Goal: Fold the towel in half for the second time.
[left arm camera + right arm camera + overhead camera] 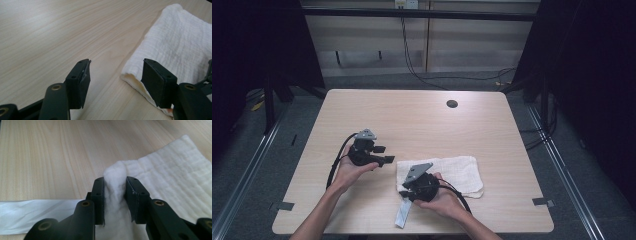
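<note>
A: We have the white cloth [447, 172] lying folded on the worktop [412, 120], and the right tool [114, 195] pinches a raised ridge of its near corner between both pads. The left tool [115, 82] hovers spread, with nothing between its jaws; the cloth's folded edge lies just ahead of its right-hand jaw.

B: What worries us from here?

A: We judge the pinch may catch only the top layer. If we lift, the fold could open and the lower layers stay behind. The ridge is also narrow, so a quick pull might slip it out of the pads.

B: And the left tool?

A: Its jaw sits close to the edge without touching; a careless approach could push the cloth away rather than catch it.

B: What do the views add?

A: The right gripper view shows the pinched fabric and a pale strip [37, 213] on the worktop beside the tool. The high view shows the whole cloth and both hands. The left gripper view shows the stacked layers at the edge.
</note>
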Tool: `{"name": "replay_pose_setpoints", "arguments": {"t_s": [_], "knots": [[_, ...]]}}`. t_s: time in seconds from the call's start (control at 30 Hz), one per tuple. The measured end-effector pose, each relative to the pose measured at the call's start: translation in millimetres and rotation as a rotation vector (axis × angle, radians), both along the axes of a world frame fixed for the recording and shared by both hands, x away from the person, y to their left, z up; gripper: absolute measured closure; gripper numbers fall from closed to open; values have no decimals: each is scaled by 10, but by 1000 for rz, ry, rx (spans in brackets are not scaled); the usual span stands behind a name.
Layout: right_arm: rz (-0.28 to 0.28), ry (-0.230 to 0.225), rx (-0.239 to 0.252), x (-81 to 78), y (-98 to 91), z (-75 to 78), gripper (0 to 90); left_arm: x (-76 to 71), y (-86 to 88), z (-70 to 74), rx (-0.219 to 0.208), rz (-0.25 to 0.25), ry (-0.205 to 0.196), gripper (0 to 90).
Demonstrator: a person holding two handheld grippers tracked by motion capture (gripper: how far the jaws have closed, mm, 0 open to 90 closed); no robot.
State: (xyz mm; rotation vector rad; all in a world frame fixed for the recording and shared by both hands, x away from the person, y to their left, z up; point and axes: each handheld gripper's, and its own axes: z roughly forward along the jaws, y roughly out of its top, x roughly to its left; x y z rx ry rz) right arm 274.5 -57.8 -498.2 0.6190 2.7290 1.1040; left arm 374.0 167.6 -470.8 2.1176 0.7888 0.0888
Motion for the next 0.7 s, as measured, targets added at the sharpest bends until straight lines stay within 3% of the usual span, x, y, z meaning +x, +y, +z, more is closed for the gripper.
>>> {"name": "replay_pose_setpoints", "arguments": {"t_s": [0.17, 0.43, 0.57, 0.7], "knots": [[-10, -3, 3, 30, -22, -5, 783, 0, -8, -44, 3, -5, 7, 381], [-34, 7, 14, 38, -32, -11, 823, -14, -151, -128, 20, -55, 35, 385], [-38, 10, 18, 35, -34, -12, 825, -34, -222, -194, 10, -106, 53, 471], [-38, 14, 27, 38, -44, -20, 824, -30, -268, -237, 16, -121, 68, 504]]}}
